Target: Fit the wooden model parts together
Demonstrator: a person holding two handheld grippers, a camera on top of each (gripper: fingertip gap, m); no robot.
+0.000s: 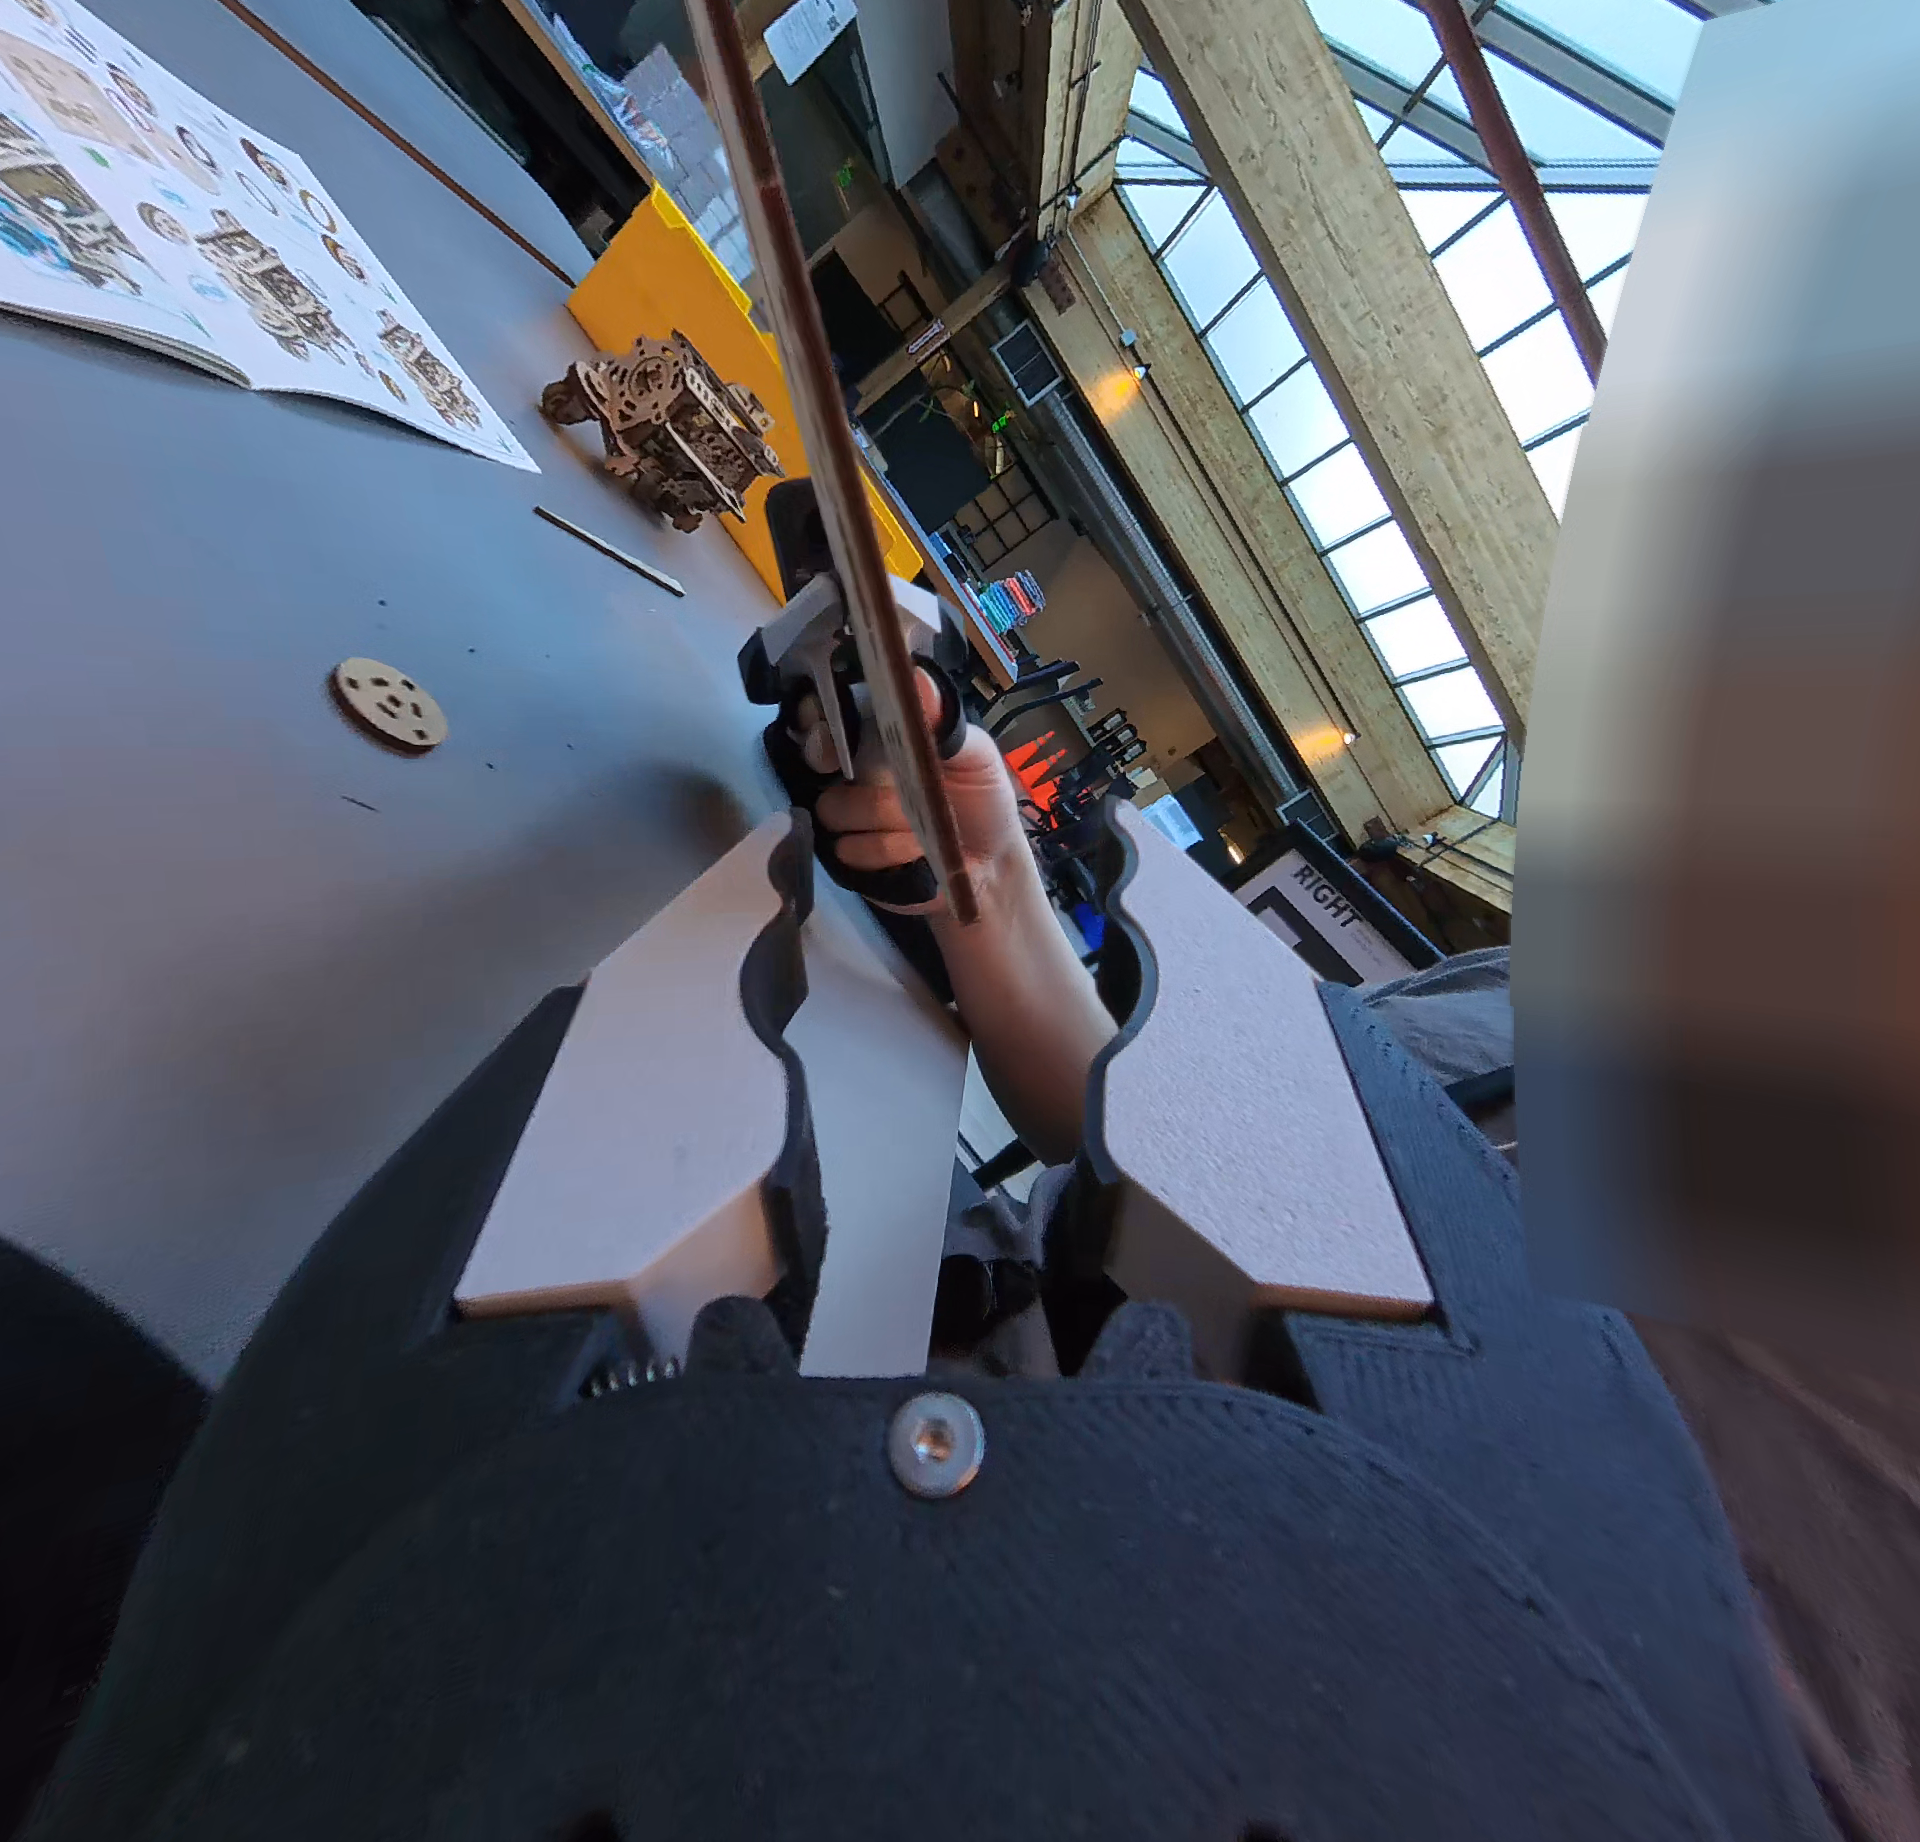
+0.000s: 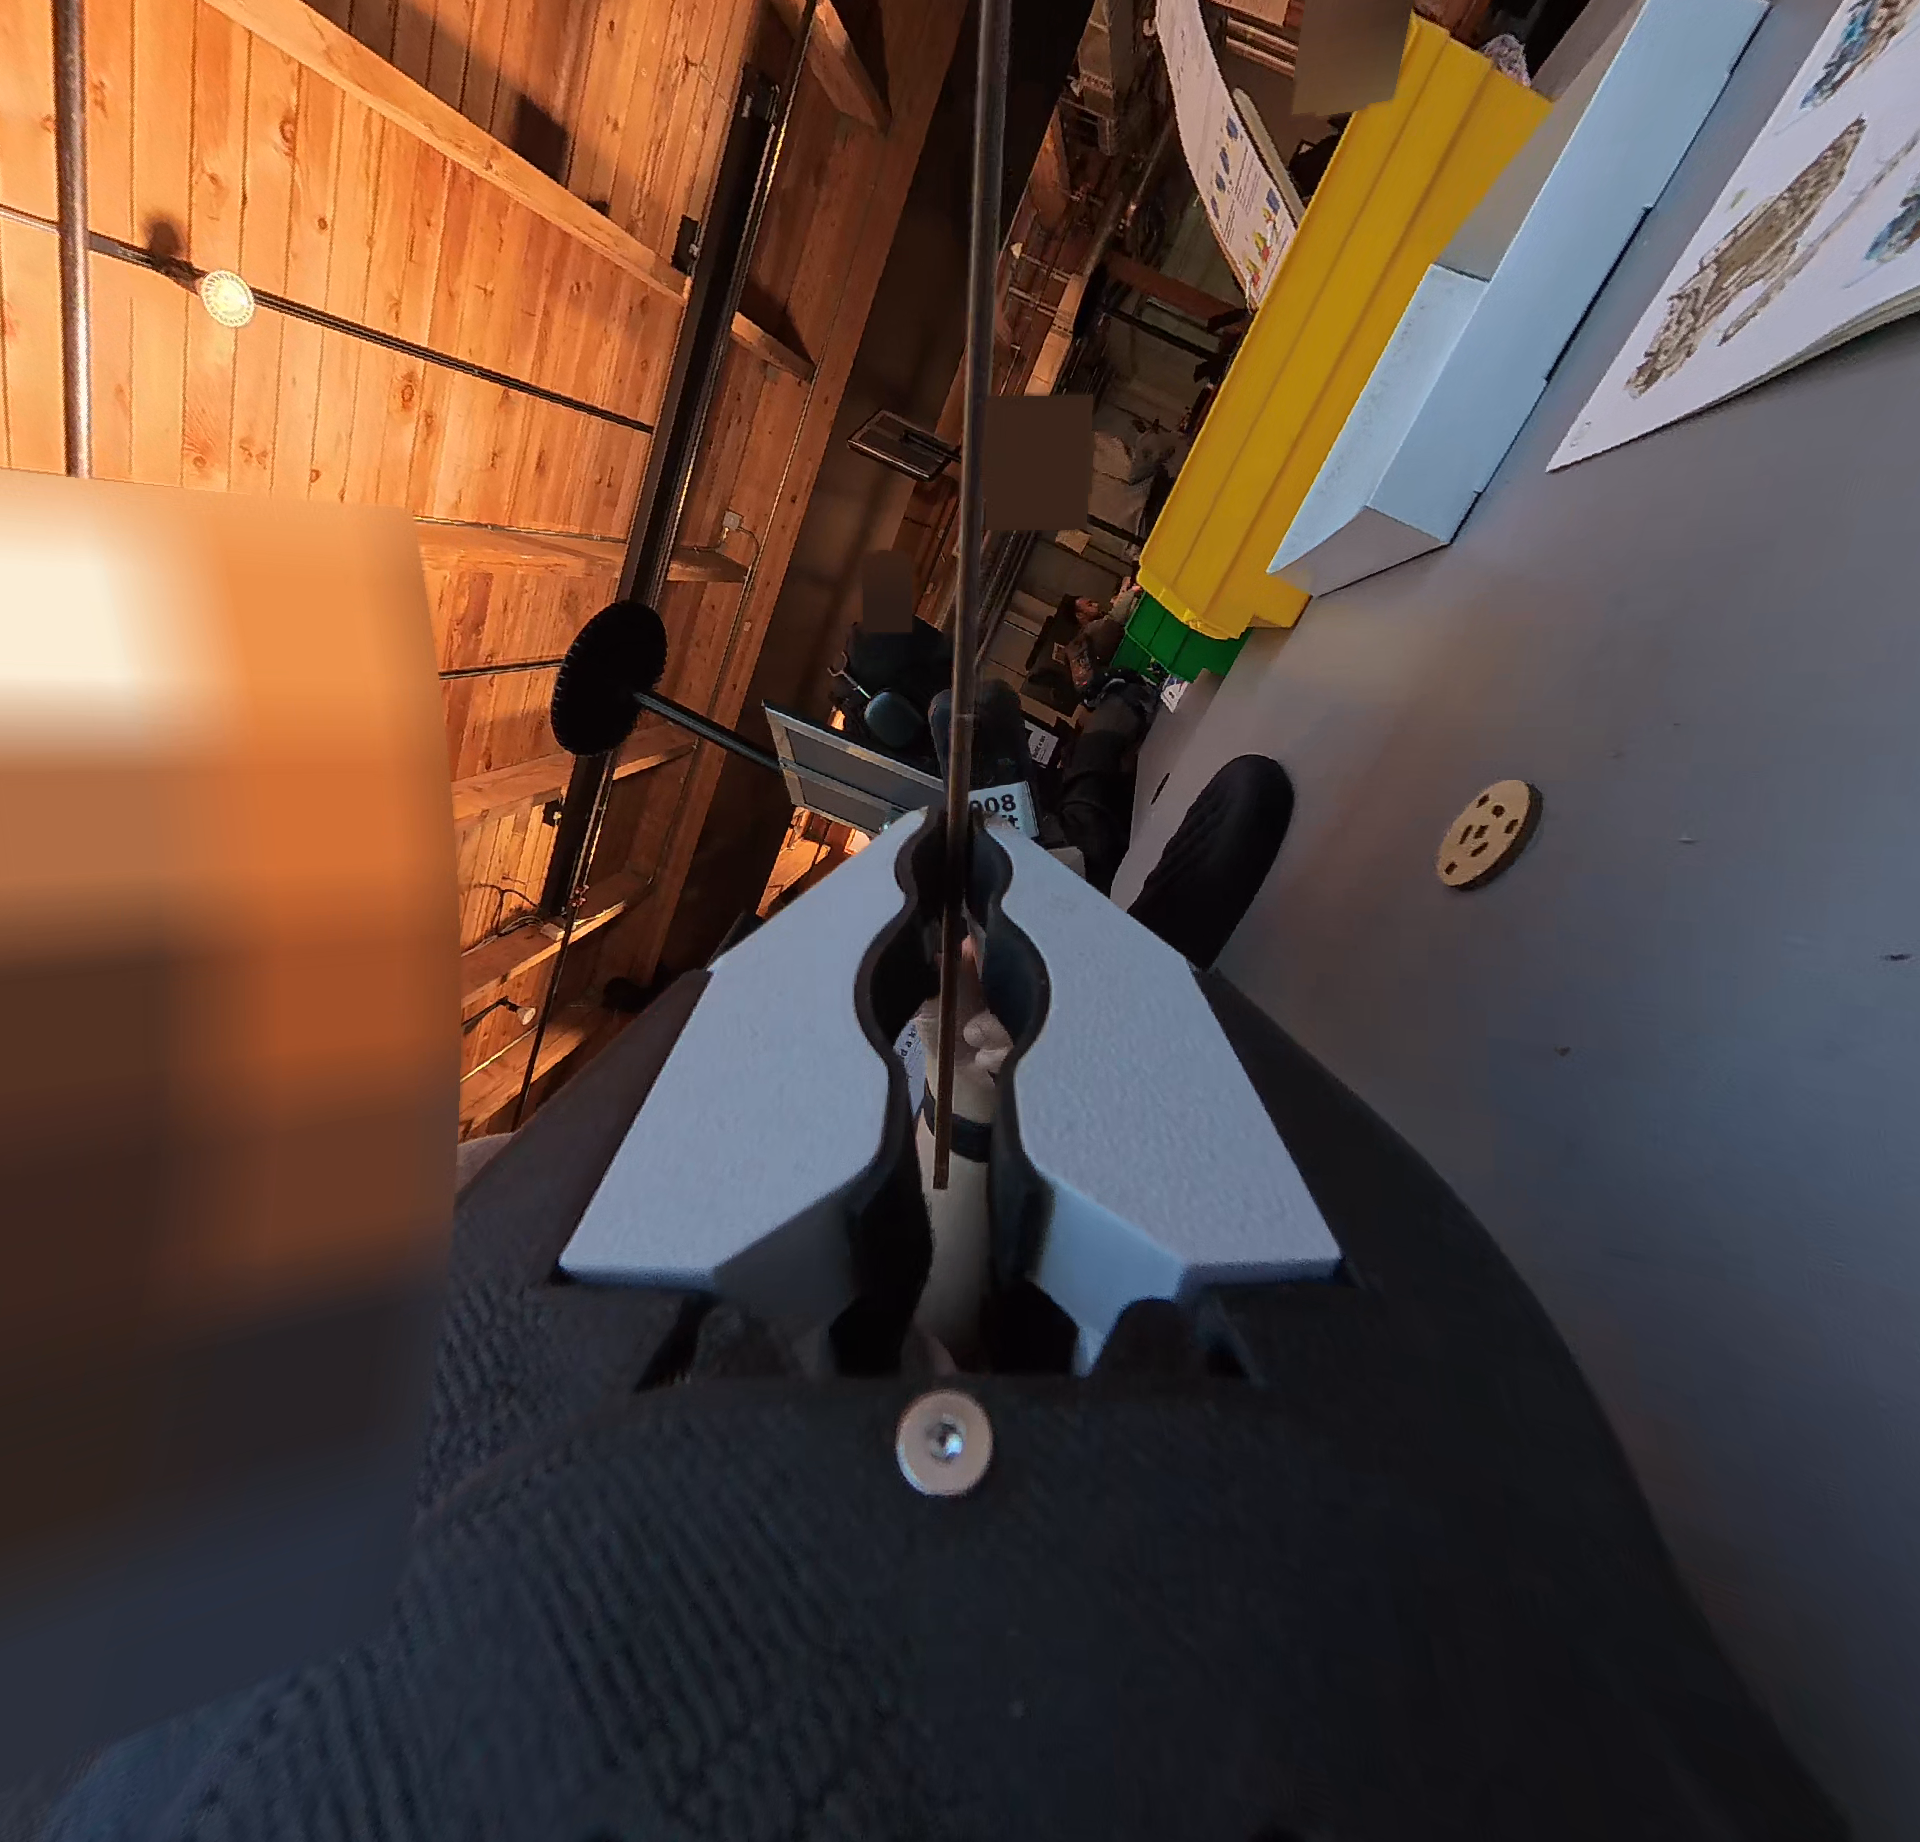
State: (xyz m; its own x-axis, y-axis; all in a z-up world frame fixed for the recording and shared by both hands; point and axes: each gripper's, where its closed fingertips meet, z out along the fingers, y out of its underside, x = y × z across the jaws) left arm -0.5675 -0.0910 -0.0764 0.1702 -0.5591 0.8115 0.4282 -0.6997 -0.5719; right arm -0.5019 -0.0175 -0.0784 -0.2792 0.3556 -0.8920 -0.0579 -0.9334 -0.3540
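Observation:
My right gripper (image 2: 961,847) is shut on a thin wooden sheet (image 2: 977,338), seen edge-on and standing up out of the jaws. In the left wrist view that gripper (image 1: 862,639) holds the sheet (image 1: 790,265) upright just beyond the table's edge, with a hand (image 1: 914,816) on its grip. My left gripper (image 1: 956,836) is open and empty, pointing at the sheet's lower end from a short way off. A partly built wooden model (image 1: 665,426), a round wooden disc (image 1: 390,704) (image 2: 1488,834) and a thin wooden strip (image 1: 608,551) lie on the grey table (image 1: 208,909).
An open instruction booklet (image 1: 187,223) (image 2: 1818,182) lies on the table's far side. A yellow bin (image 1: 665,286) (image 2: 1340,338) stands behind the model. White boxes (image 2: 1507,338) sit beside the bin. Blurred patches cover parts of both views. The grippers' ends are close to 10 cm from one another.

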